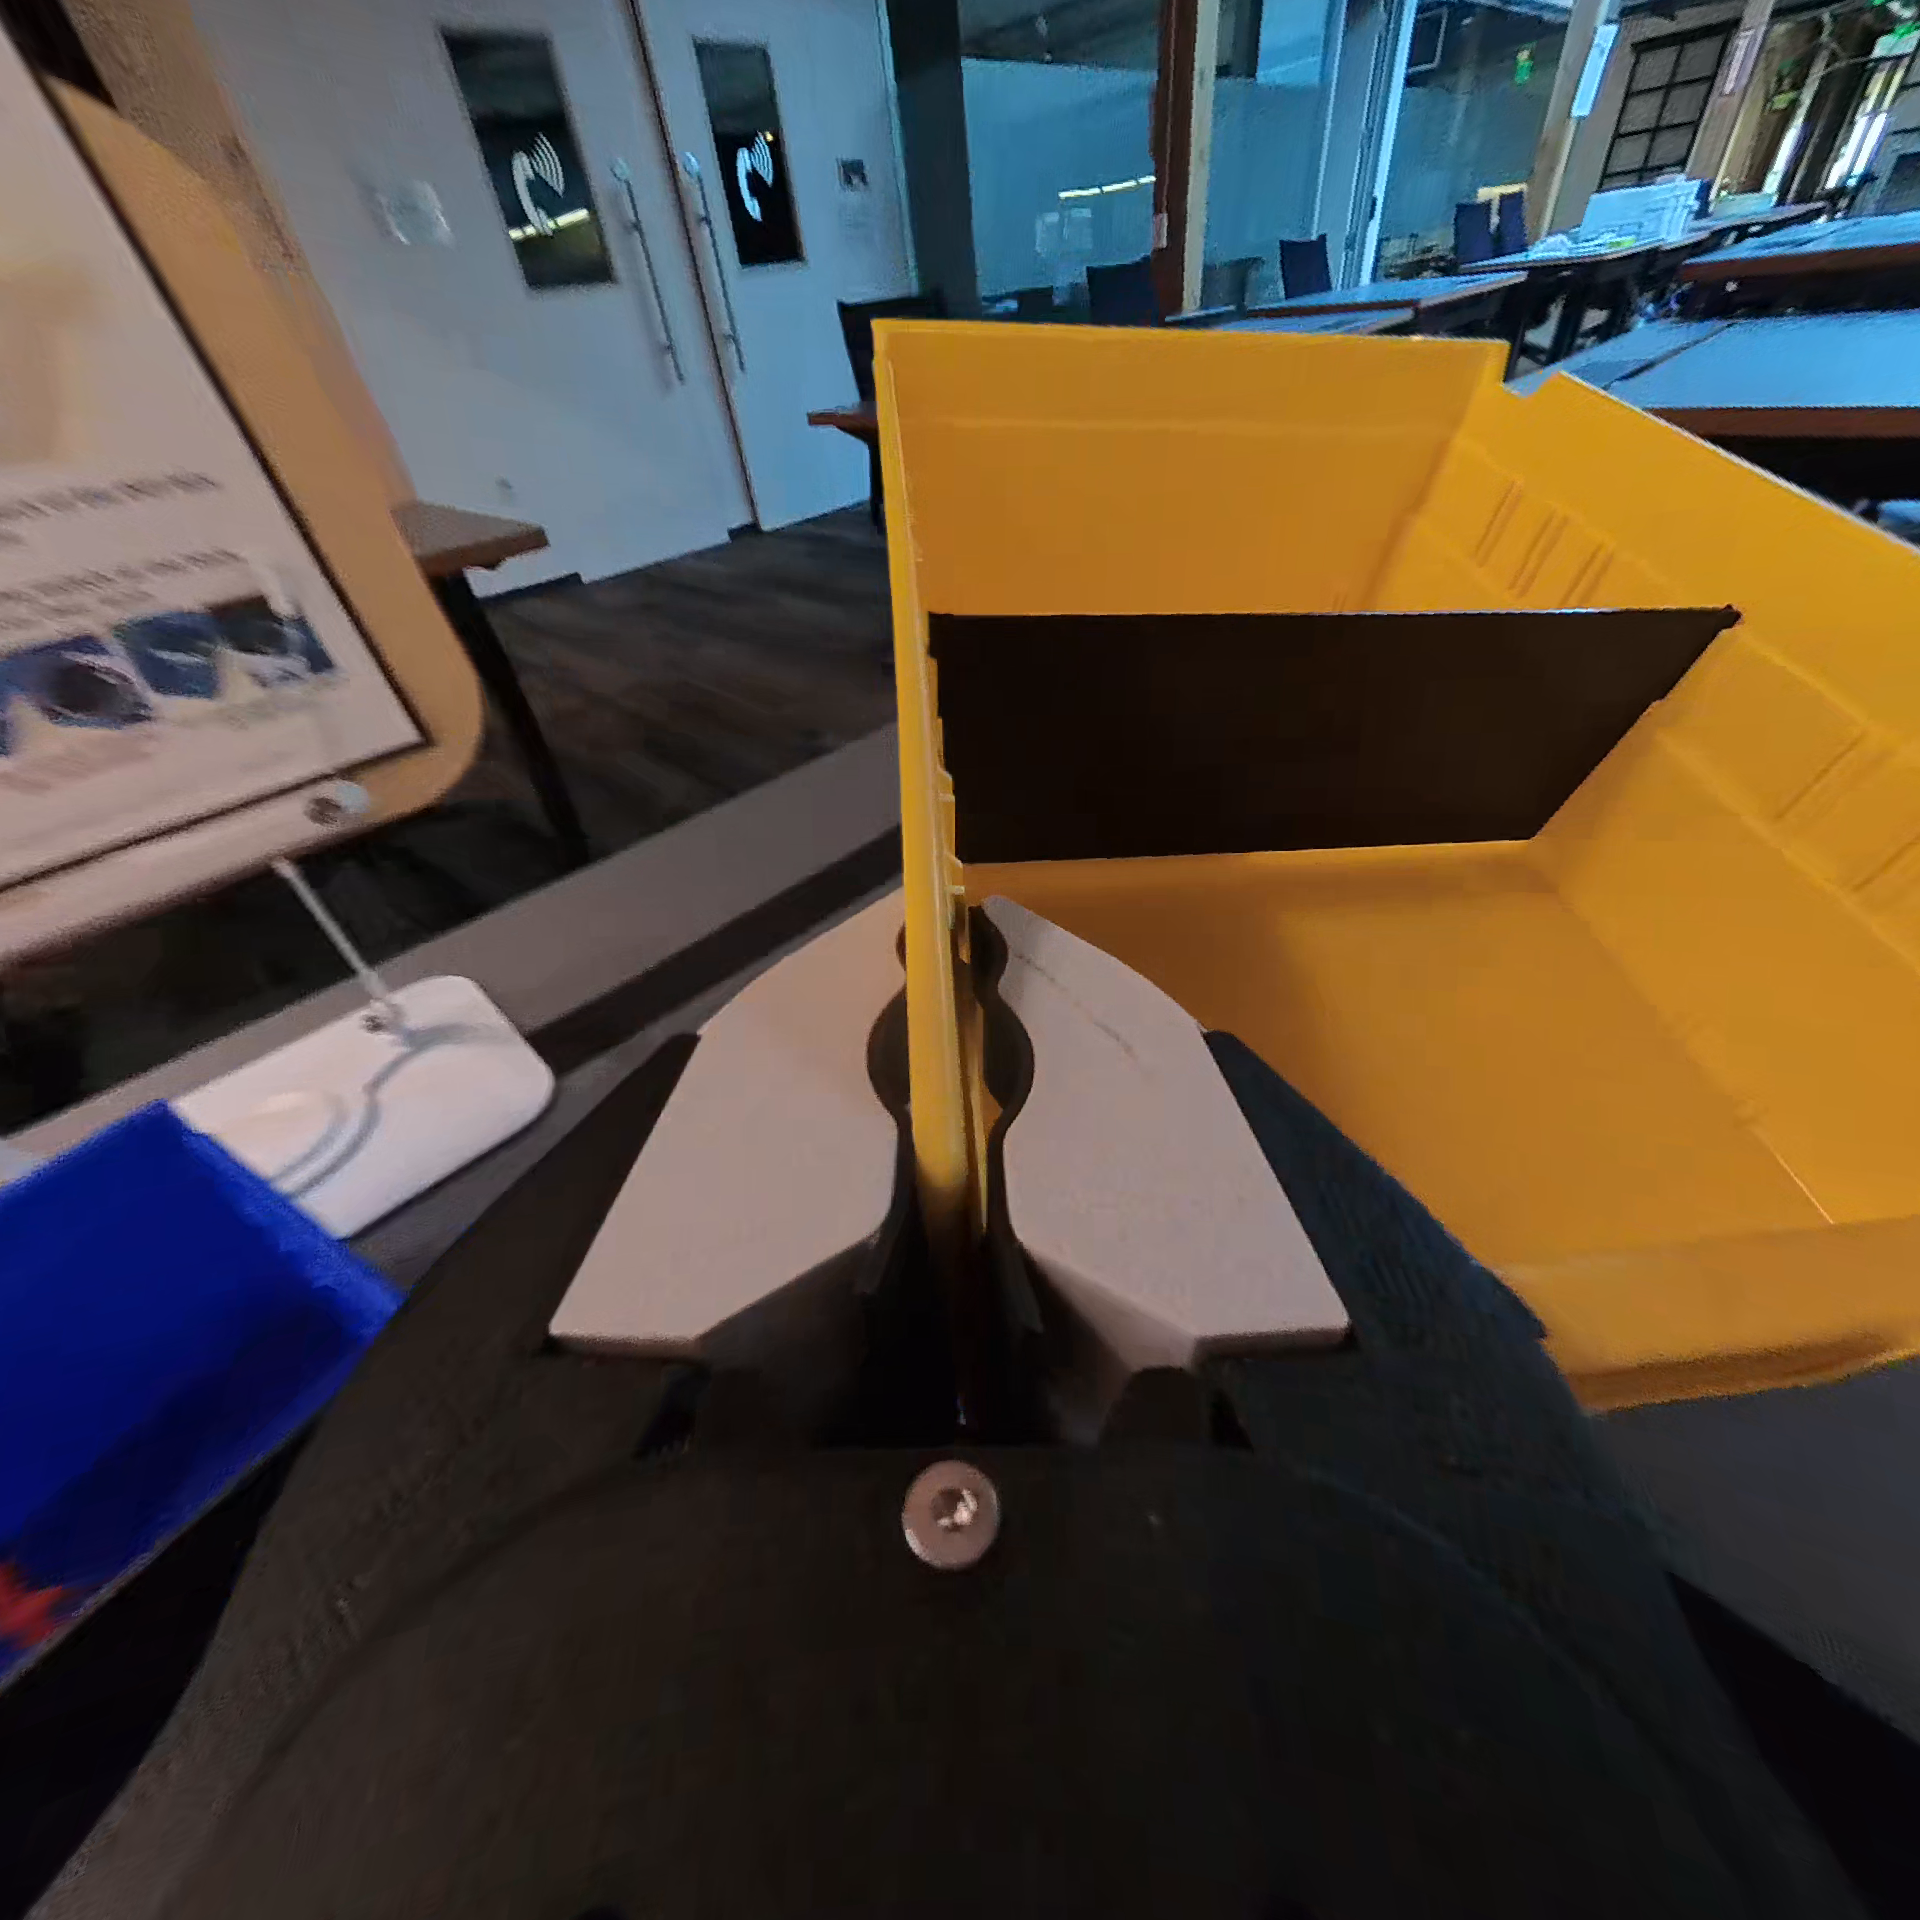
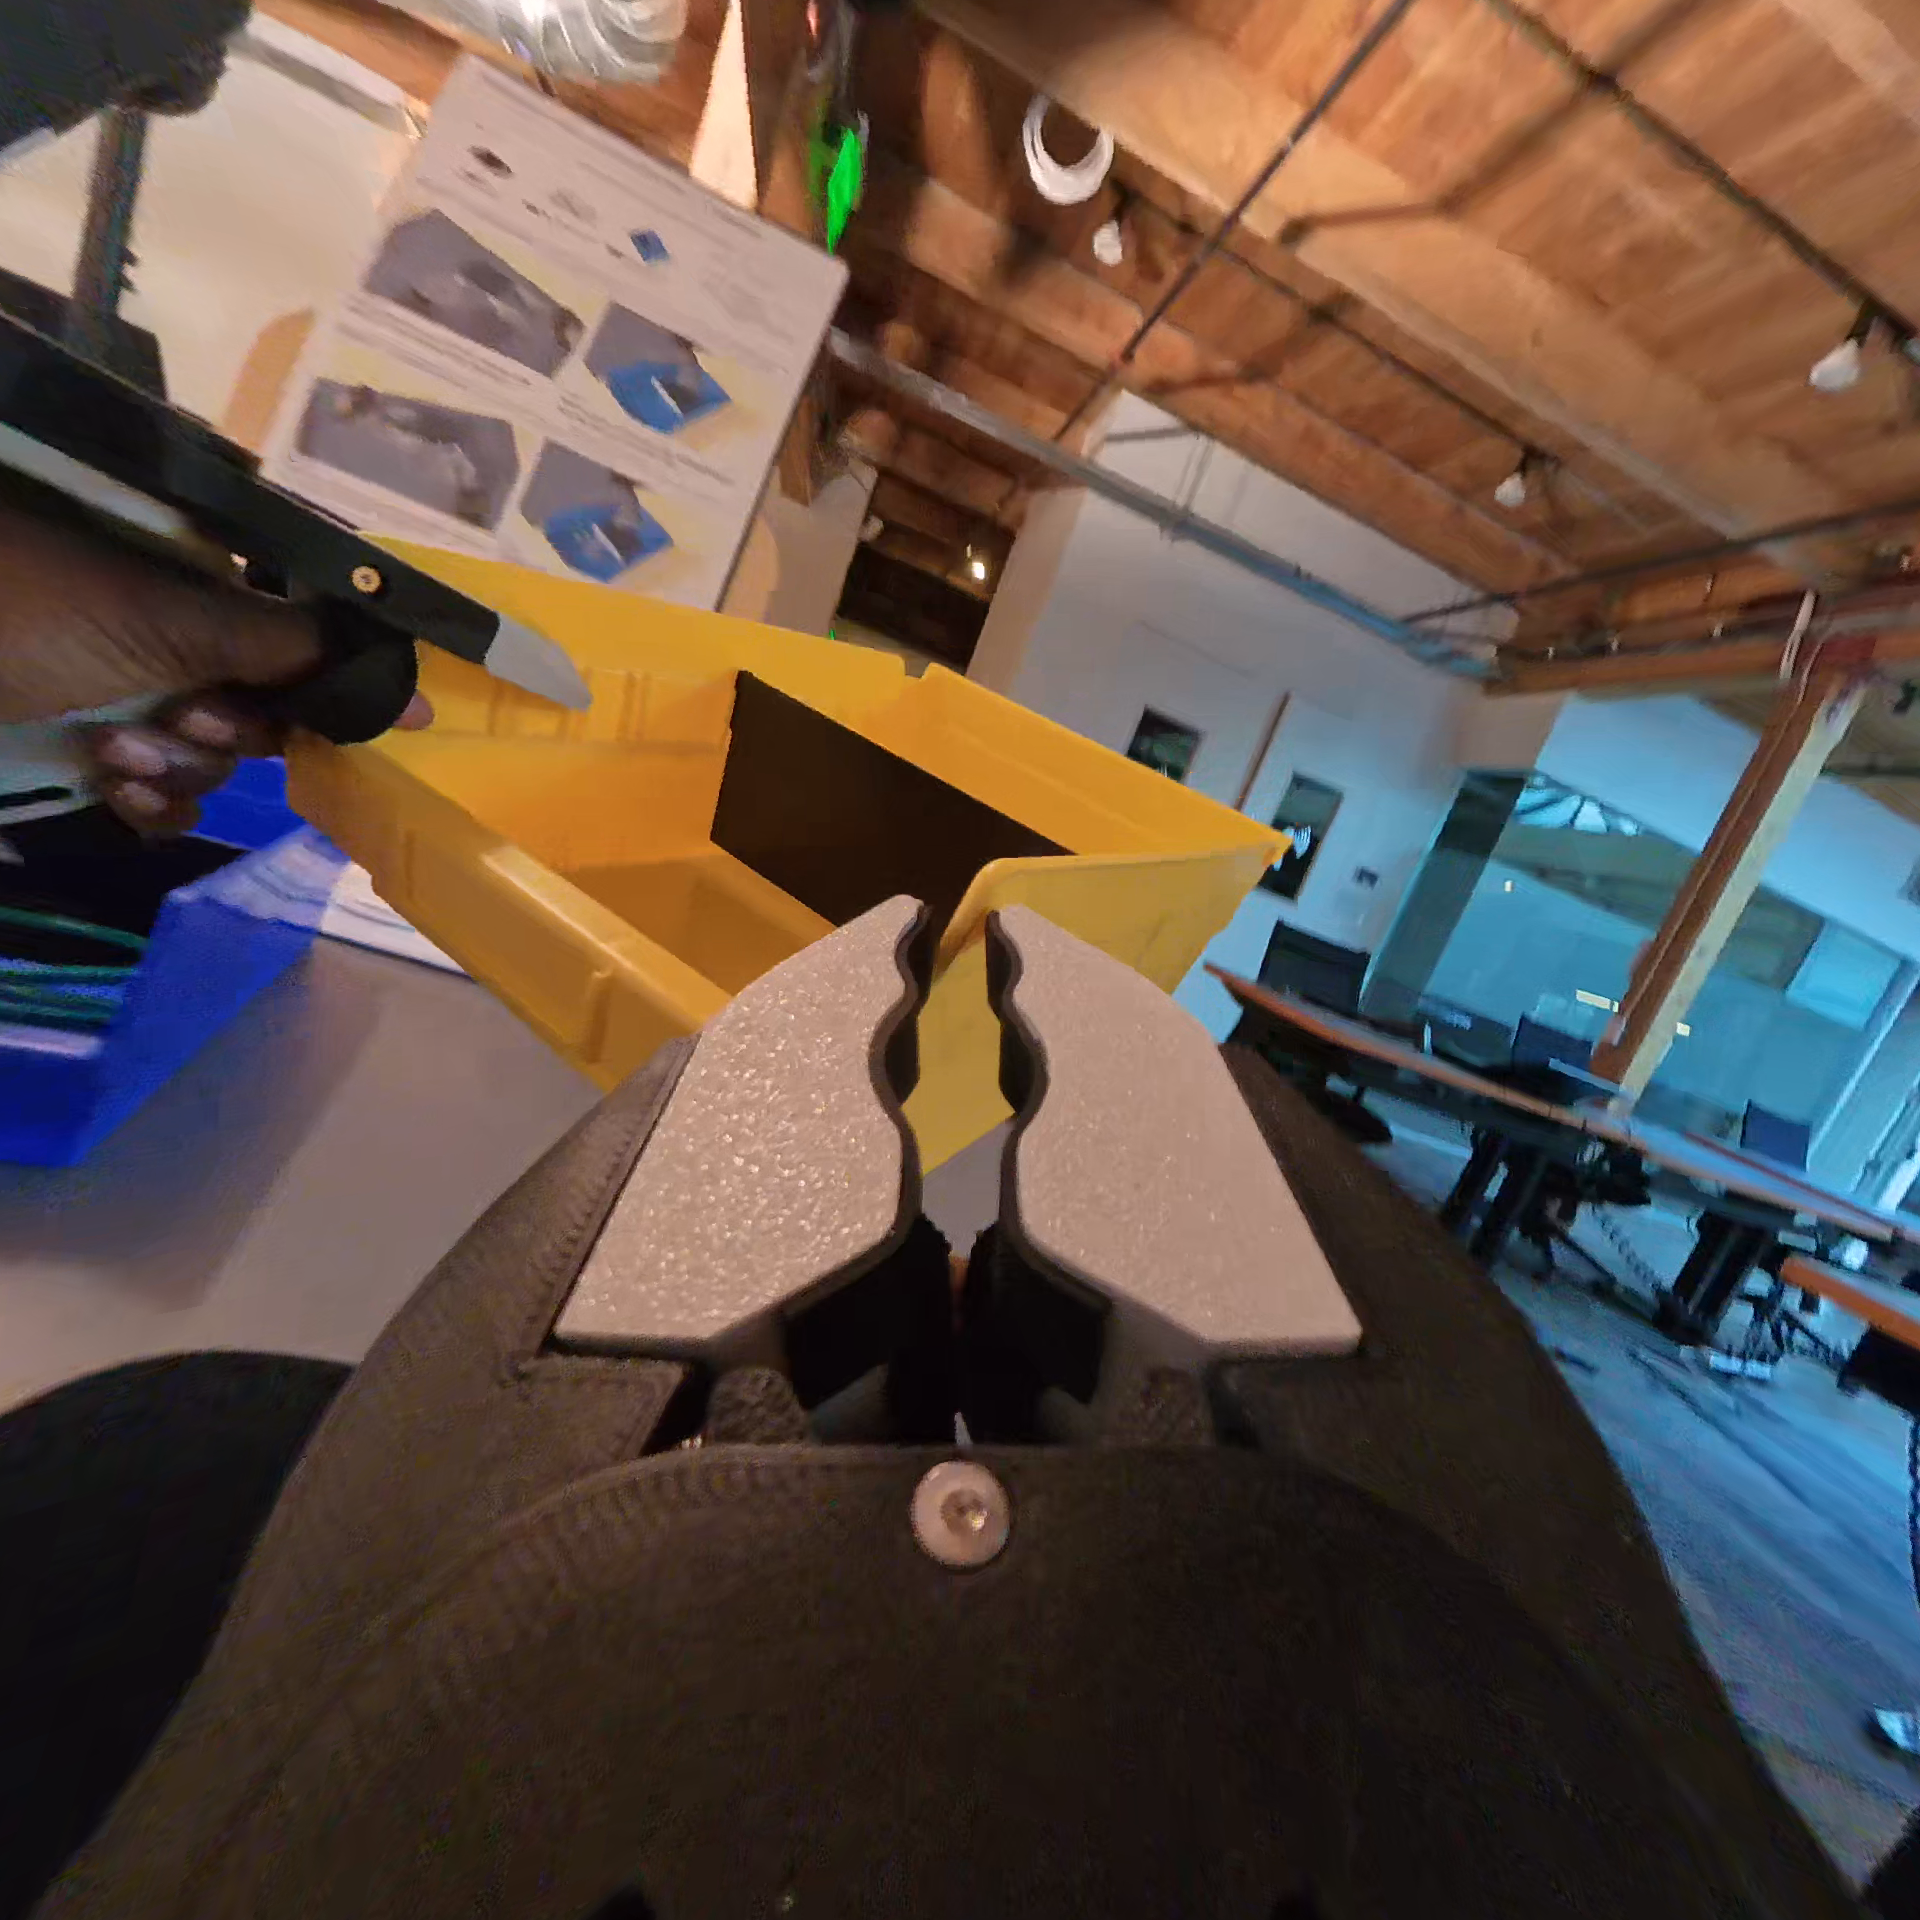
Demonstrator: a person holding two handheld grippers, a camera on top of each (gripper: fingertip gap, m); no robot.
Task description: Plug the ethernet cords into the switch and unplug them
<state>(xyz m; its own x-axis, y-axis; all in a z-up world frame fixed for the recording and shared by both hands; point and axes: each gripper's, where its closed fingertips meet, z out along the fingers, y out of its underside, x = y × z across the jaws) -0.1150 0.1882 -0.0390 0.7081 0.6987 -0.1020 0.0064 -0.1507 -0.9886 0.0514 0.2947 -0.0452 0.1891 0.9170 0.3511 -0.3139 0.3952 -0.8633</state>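
Note:
An empty yellow bin (image 1: 1143, 499) with a black divider (image 1: 1299, 727) across it is held up, tilted, between both grippers. My left gripper (image 1: 940, 920) is shut on the bin's left side wall, one finger on each side. In the right wrist view my right gripper (image 2: 956, 920) is shut on the near lip of the same bin (image 2: 499, 914). The left gripper (image 2: 540, 665), held by a gloved hand (image 2: 156, 665), shows there at the far wall. Green cords (image 2: 62, 977) lie in a blue bin (image 2: 156, 1018) at the left. No switch is in view.
The blue bin's corner (image 1: 156, 1351) and a white flat device (image 1: 384, 1091) with a cord sit on the grey table (image 2: 312, 1143) to the left. A poster board (image 2: 561, 343) stands behind the bins. Desks and chairs (image 2: 1558, 1091) fill the room at the right. The gap from one gripper's tips to the other's is roughly 20 centimetres.

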